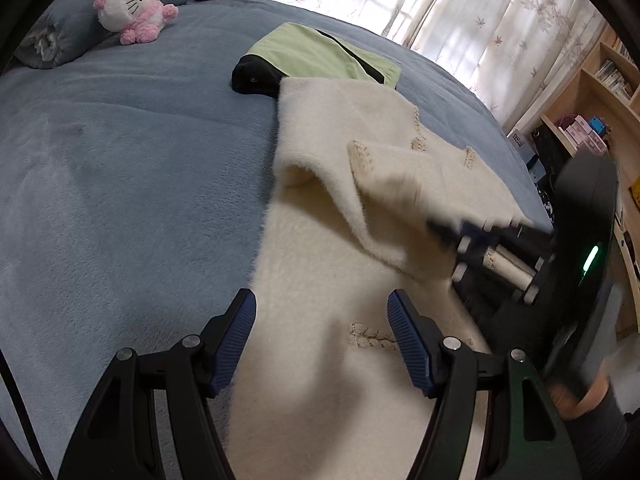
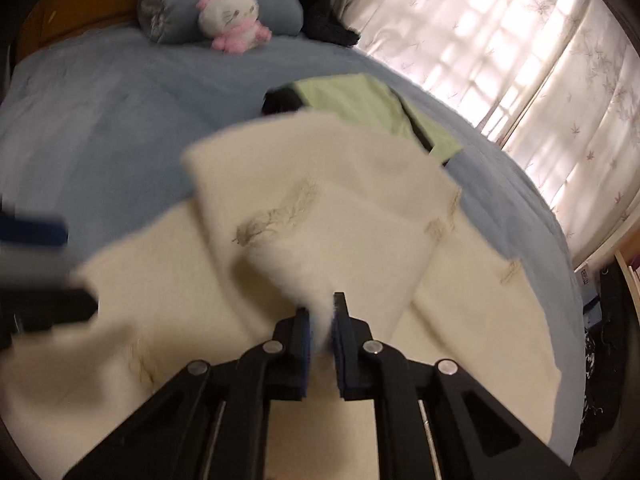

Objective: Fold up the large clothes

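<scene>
A large cream fuzzy garment [image 1: 340, 208] with stitched beige trim lies on the blue bed, also filling the right wrist view as cream garment [image 2: 320, 208]. My right gripper [image 2: 322, 312] is shut on a raised fold of it, the fabric pinched between the blue pads. In the left wrist view that right gripper [image 1: 448, 232] reaches in from the right, lifting the flap above the rest of the cloth. My left gripper [image 1: 322, 312] stands open just above the near part of the garment, nothing between its fingers. Its blue fingertip [image 2: 36, 232] shows at the left edge of the right wrist view.
A folded green and black garment [image 1: 320, 60] lies beyond the cream one. A pink and white plush toy [image 1: 132, 4] leans on rolled blue bedding [image 1: 60, 36] at the bed's head. Curtains [image 1: 460, 8] hang behind; wooden shelves [image 1: 592, 100] stand at the right. Blue bedcover [image 1: 120, 160] stretches left.
</scene>
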{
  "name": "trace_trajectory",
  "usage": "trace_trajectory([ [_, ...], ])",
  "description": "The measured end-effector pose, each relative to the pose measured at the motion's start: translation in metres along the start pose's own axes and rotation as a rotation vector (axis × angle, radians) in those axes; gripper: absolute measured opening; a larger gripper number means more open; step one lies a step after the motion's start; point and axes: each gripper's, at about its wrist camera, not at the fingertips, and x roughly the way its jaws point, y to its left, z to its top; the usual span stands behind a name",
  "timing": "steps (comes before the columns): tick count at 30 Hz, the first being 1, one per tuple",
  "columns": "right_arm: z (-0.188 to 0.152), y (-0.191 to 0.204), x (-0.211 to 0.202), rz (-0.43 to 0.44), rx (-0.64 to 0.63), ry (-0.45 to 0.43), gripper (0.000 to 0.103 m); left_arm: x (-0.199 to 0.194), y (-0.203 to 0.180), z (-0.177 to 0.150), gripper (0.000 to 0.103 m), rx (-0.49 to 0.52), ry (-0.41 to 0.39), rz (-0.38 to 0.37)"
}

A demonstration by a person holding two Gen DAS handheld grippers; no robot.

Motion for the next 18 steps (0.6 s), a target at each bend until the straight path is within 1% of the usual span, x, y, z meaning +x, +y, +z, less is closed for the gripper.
trace_trajectory([
  [3, 0.027, -0.039, -0.035, -0.044, 0.088, -0.146, 0.008, -0.004, -0.002, 0.000, 0.067, -0.001, -0.010, 0.001],
  [5, 0.036, -0.084, -0.062, -0.061, 0.229, -0.232, 0.008, -0.006, -0.004, 0.001, 0.067, 0.004, -0.017, 0.000],
  [7, 0.029, -0.126, -0.081, -0.081, 0.372, -0.281, 0.008, -0.007, -0.007, 0.001, 0.067, 0.010, -0.023, -0.005],
  [9, 0.006, -0.172, -0.089, -0.073, 0.547, -0.287, 0.008, -0.006, -0.011, 0.001, 0.067, 0.024, -0.021, -0.014],
  [10, -0.015, -0.197, -0.086, -0.071, 0.647, -0.254, 0.010, -0.005, -0.013, 0.001, 0.067, 0.032, -0.019, -0.017],
  [11, -0.034, -0.211, -0.078, -0.076, 0.708, -0.205, 0.012, -0.004, -0.016, 0.001, 0.067, 0.043, -0.016, -0.019],
  [12, -0.047, -0.219, -0.070, -0.077, 0.742, -0.156, 0.020, -0.003, -0.019, 0.001, 0.067, 0.053, -0.013, -0.018],
  [13, -0.074, -0.229, -0.055, -0.061, 0.796, -0.051, 0.028, -0.001, -0.022, 0.002, 0.067, 0.063, -0.009, -0.018],
  [16, -0.131, -0.236, -0.029, 0.014, 0.864, 0.118, 0.030, 0.003, -0.032, 0.005, 0.067, 0.101, -0.003, -0.010],
  [18, -0.157, -0.237, -0.023, 0.036, 0.881, 0.175, 0.030, 0.007, -0.038, 0.014, 0.067, 0.136, 0.000, 0.010],
])
